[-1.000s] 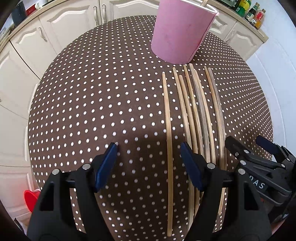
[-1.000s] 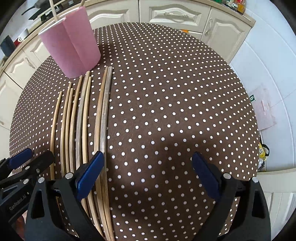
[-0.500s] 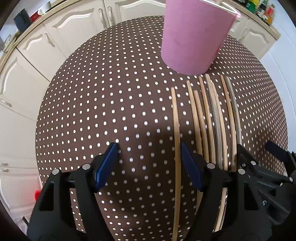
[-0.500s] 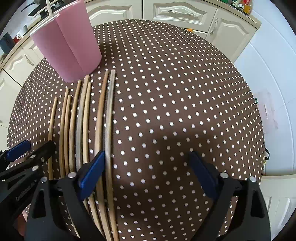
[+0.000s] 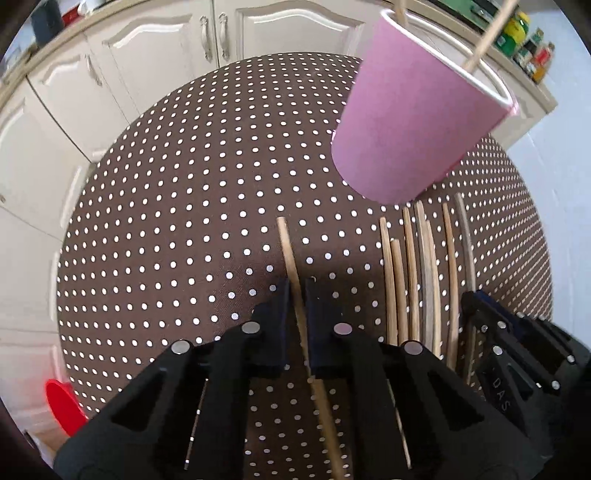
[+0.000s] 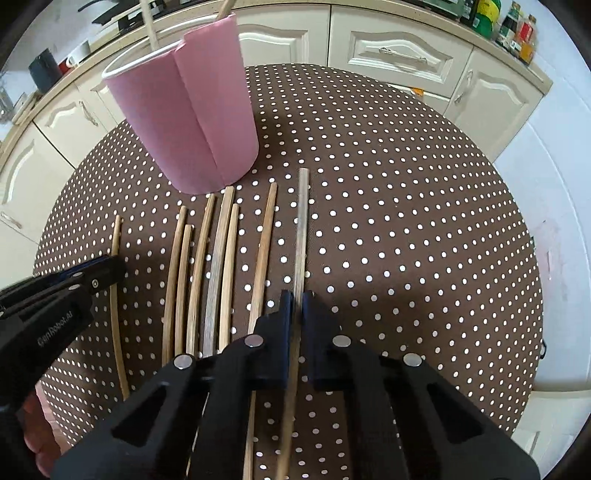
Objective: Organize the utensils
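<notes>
A pink paper cup [image 5: 413, 122] [image 6: 192, 122] stands on the brown dotted tablecloth [image 5: 184, 221], with two sticks [image 5: 484, 40] poking out of it. Several wooden chopsticks [image 5: 413, 266] [image 6: 218, 258] lie side by side in front of it. My left gripper [image 5: 297, 291] is closing its jaws, and the pads press on the leftmost light chopstick [image 5: 286, 243], pulled apart from the row. My right gripper [image 6: 297, 295] is also closing its jaws, and its pads clamp the rightmost greyish chopstick [image 6: 303, 229]. Each gripper shows at the edge of the other's view [image 6: 110, 269] [image 5: 476, 299].
White cabinets [image 6: 399, 48] surround the round table on its far side. Bottles [image 6: 509, 22] stand on the counter at the back right. A red object [image 5: 62, 406] sits below the table's left edge. A person's fingers [image 6: 40, 443] hold the left gripper.
Both grippers went from wide open to shut, each on an outer chopstick. The left one shifted right over the leftmost stick, the right one left over the grey stick. Both sticks now lie apart from the row.
</notes>
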Demonstrator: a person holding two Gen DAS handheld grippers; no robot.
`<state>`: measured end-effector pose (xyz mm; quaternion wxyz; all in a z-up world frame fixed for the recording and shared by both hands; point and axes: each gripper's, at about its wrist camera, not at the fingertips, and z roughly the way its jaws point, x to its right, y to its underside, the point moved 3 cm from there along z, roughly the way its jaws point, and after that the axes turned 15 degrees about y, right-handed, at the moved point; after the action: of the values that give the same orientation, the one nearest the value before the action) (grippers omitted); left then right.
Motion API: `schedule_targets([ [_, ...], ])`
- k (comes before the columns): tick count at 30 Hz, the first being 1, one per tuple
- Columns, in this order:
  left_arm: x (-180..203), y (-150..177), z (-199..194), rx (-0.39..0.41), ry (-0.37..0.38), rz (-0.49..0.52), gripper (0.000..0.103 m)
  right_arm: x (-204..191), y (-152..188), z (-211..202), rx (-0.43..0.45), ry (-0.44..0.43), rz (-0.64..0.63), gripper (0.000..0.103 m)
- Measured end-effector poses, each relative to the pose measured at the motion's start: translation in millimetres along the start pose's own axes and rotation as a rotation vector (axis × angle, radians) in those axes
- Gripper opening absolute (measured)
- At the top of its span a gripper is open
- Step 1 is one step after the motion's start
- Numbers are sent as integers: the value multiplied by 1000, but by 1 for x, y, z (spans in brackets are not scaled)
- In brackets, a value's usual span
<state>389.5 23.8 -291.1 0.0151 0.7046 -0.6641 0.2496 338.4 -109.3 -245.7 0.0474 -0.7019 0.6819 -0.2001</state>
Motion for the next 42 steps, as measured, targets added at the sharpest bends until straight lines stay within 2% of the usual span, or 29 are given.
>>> schedule_targets([
  [6,-12,-9,-8,21,50,-39,6,27,-2,5,-22,-50,67,5],
  [11,-10,-12,-23,53,59,-20,6,49,-1,-6,10,-77,113,5],
  [18,4,-6,-55,118,65,7,6,70,-11,-29,75,-105,160,5],
  [20,8,16,-64,137,68,17,6,73,-11,-36,91,-110,174,5],
  [25,26,23,-85,193,70,40,6,71,-13,-62,170,-127,188,5],
  [29,33,22,-103,249,54,48,6,81,-13,-83,227,-146,217,5],
  [42,64,17,-168,387,77,106,6,110,-25,-147,407,-171,324,5],
])
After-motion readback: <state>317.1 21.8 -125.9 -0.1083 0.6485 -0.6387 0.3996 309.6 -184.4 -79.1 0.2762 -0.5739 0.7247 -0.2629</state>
